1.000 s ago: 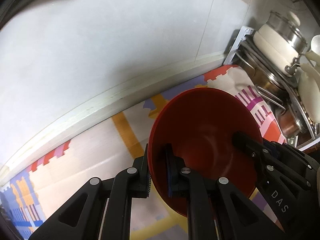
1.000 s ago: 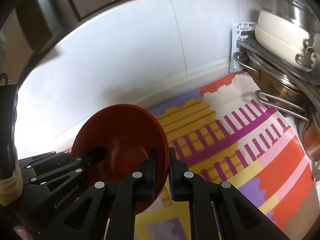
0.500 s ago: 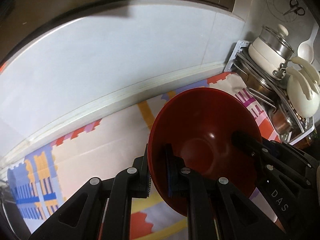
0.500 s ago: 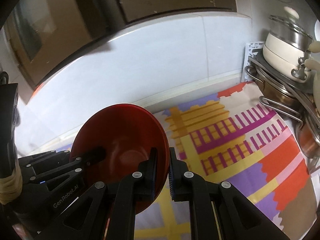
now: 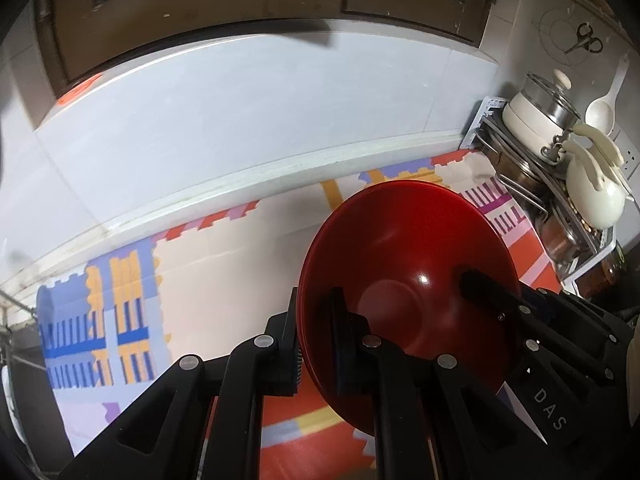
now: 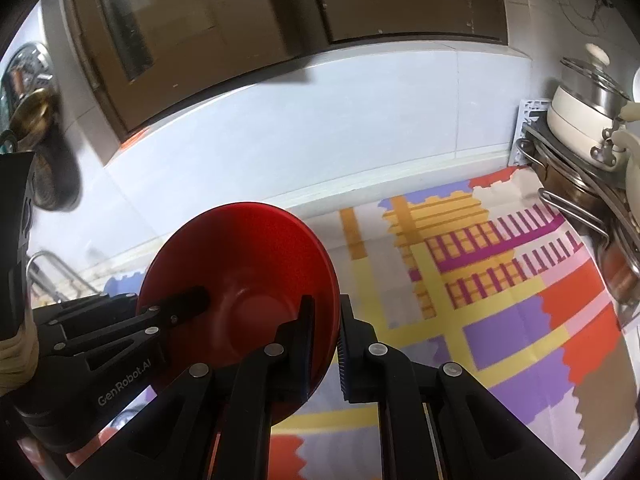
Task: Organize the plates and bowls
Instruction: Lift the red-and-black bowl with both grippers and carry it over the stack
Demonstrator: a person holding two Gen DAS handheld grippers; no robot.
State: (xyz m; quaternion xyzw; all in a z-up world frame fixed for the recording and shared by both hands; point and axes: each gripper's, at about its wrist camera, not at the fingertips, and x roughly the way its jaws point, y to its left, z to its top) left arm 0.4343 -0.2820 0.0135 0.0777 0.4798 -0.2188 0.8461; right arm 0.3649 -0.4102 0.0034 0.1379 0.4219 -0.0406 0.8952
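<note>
A red bowl (image 5: 408,264) is held in the air above a counter covered by a patterned mat (image 6: 500,304) of orange, purple, yellow and pink blocks. The bowl is tilted so its hollow faces the cameras, and nothing is seen inside it except the gripper fingers. Its rim is pinched on two opposite sides. The left gripper (image 5: 314,340) is clamped on the rim, one finger outside the bowl and one inside. The right gripper (image 6: 324,344) is pressed onto the opposite edge in the same way.

In the left wrist view, the right gripper's finger is seen reaching into the bowl from the right. In the right wrist view, the left gripper's finger is seen reaching in from the left.

At the far right, a wire rack (image 5: 532,184) is set against the white tiled wall. A cream pot with a glass lid (image 5: 536,112) is stacked on top of it, and a cream kettle (image 5: 596,188) is placed just beside it. What is in the pot cannot be made out. Metal pans lower in the rack are partly hidden. The bowl's lower edge is covered by the gripper bodies. Dark cabinet doors (image 6: 280,20) are seen above the wall.
</note>
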